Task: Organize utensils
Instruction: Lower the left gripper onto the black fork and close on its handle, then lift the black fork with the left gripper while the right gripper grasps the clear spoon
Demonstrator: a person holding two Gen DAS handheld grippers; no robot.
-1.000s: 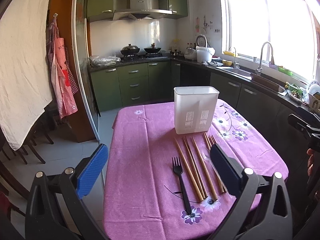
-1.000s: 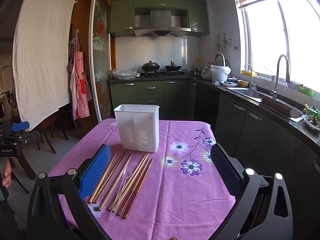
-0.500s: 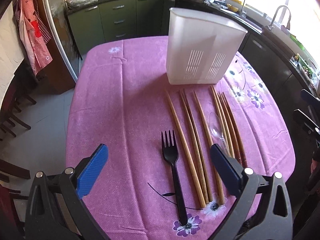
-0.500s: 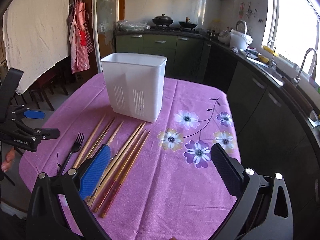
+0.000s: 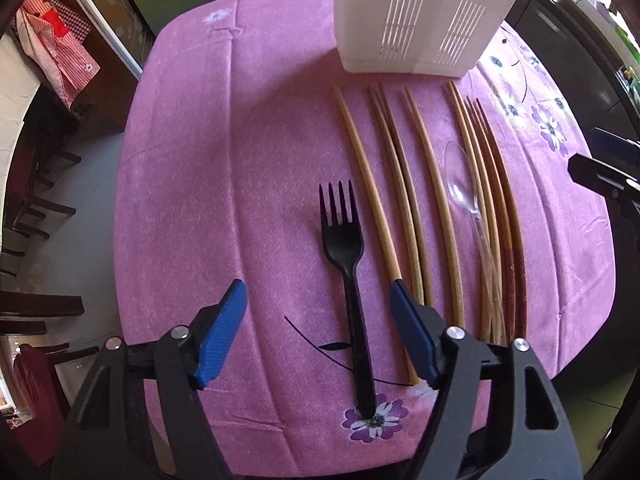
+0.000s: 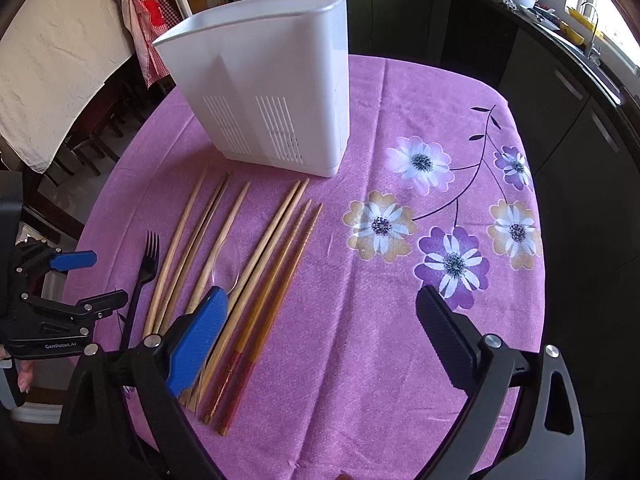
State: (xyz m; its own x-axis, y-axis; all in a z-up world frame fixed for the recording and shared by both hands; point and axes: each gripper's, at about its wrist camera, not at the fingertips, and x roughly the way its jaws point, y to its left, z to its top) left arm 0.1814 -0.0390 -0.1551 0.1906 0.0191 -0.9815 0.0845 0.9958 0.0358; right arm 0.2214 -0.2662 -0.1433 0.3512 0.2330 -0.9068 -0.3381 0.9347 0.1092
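Left wrist view: my left claw (image 5: pixel 318 312) hangs low over the table (image 5: pixel 192 168), its blue pads spread apart, one to either side of the handle of a black plastic fork (image 5: pixel 347 276). I grip nothing. The fork lies flat on the purple flowered tablecloth (image 5: pixel 280 128), tines pointing toward the white slotted utensil holder (image 5: pixel 420 20) that stands upright at the far end of the table.

To the right of the fork lie the wooden chopsticks (image 5: pixel 404 192), roughly parallel, tips toward the holder. The nearest light-coloured one runs just beside the fork and passes under my right-hand pad. A clear plastic spoon (image 5: pixel 466 192) rests among the chopsticks on the right, bowl toward the holder. The darker, reddish-ended chopsticks (image 5: pixel 506 220) lie farthest right.

Right wrist view: my right claw (image 6: pixel 324 320) is spread wide and empty, above the tablecloth to the right of the chopstick row. Its blue pad (image 6: pixel 198 332) sits over the near ends of the middle chopsticks and hides the spoon's handle; the other pad is over bare cloth near a purple flower. The left claw shows at the left edge, beside the fork.
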